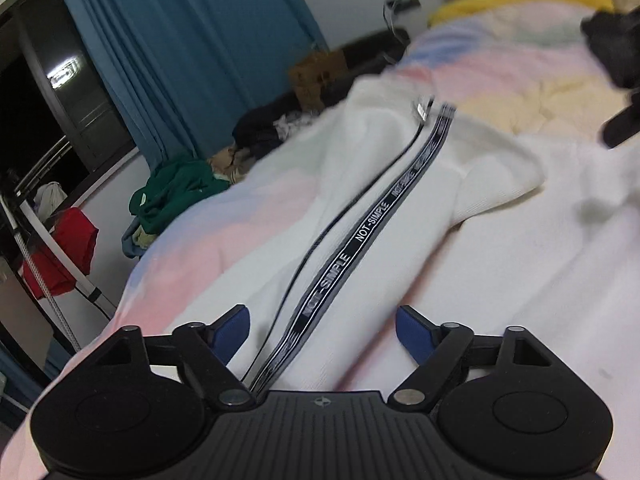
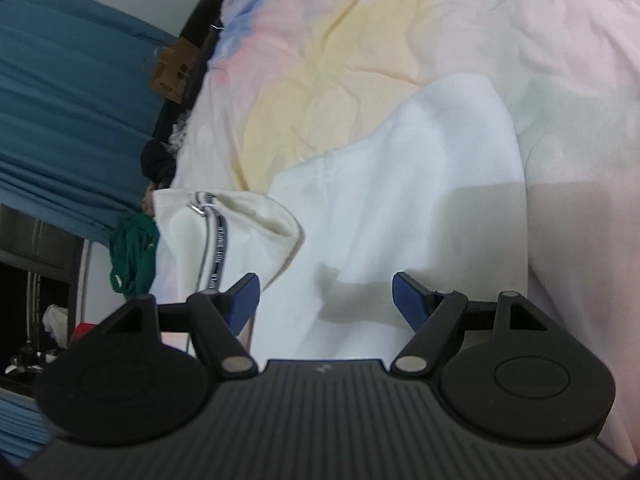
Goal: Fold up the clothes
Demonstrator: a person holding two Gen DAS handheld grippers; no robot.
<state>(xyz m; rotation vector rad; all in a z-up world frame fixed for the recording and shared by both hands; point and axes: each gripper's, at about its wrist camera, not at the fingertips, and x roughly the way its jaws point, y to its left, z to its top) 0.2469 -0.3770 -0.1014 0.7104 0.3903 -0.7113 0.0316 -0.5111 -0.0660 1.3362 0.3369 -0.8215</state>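
A white zip-up garment lies spread on a pastel bedspread. A black band printed "NOT-SIMPLE" runs along its zipper up to a metal pull. My left gripper hovers low over the garment, open, with the band running between its blue pads and neither pad touching it. In the right wrist view the white garment fills the middle, and its banded front lies folded over at the left. My right gripper is open above the plain white cloth, holding nothing.
The bed's left edge drops off toward a blue curtain. Beside the bed sit a green garment, a pile of dark clothes and a cardboard box. A red cloth hangs at far left. A blurred dark shape is at upper right.
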